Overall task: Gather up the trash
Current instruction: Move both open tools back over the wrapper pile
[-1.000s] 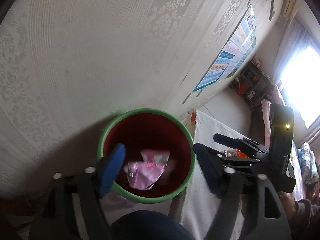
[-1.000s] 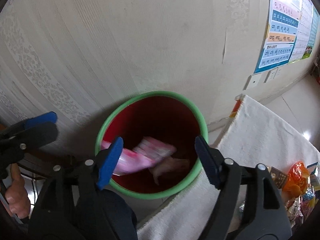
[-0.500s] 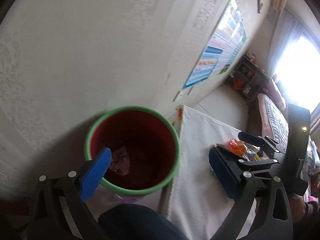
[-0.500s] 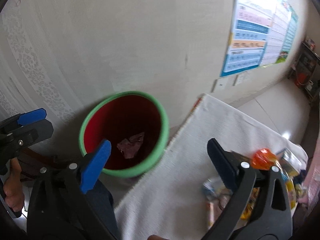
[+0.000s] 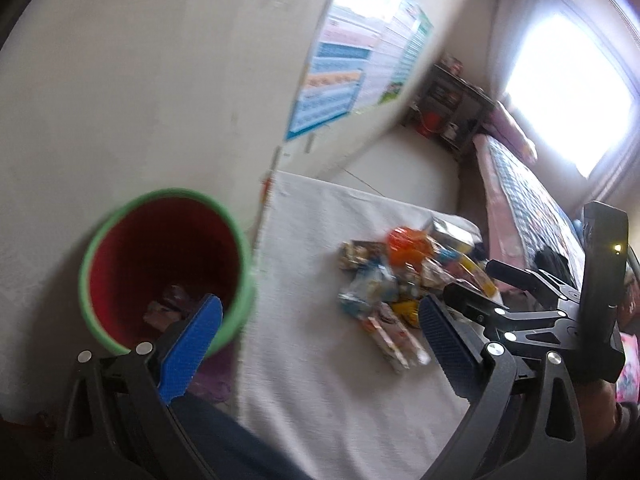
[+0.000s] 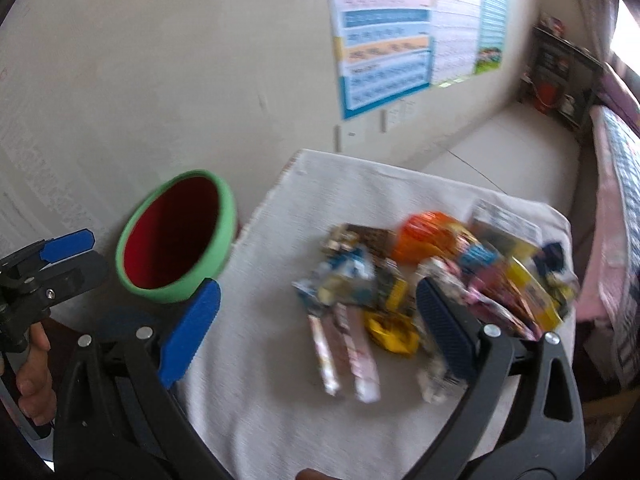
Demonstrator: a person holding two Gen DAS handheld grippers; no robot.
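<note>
Left tool (image 5: 320, 344) spread wide, nothing between its blue pads, hanging over the edge of the white-clothed desk (image 5: 320, 392) beside the green-rimmed red bin (image 5: 120, 256). Right tool (image 6: 316, 330) spread and empty too, above the heap of snack wrappers (image 6: 424, 280) lying mid-desk. Crumpled wrappers (image 5: 168, 304) sit at the bin's bottom. Bin stands against the wall, just left of the desk. A poster (image 6: 400, 36) hangs on the wall.
</note>
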